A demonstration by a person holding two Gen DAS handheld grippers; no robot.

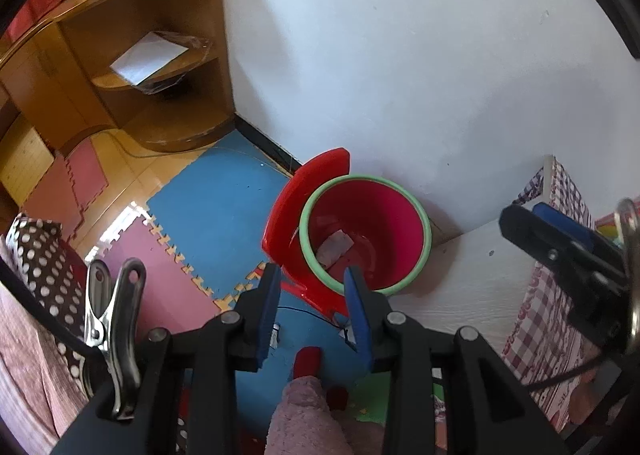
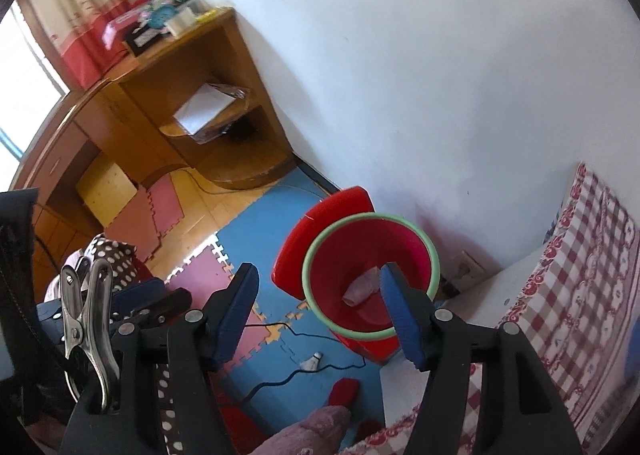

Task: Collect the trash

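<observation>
Two grippers: both empty, blue pads apart.
Left gripper [image 1: 314,309]: jaws narrowly parted, nothing between them; lower centre of its view.
Right gripper [image 2: 320,309]: jaws spread wide, nothing held; also seen at right edge of left view.
Bin [image 1: 416,223]: red, green rim, on the floor just beyond the fingertips, against white wall.
Trash [image 1: 334,247]: pale crumpled scrap lying inside bin.
Floor mat [image 1: 224,211]: blue and pink foam tiles, left of bin.
Shelf unit [image 1: 160,15]: wooden, upper left.
</observation>
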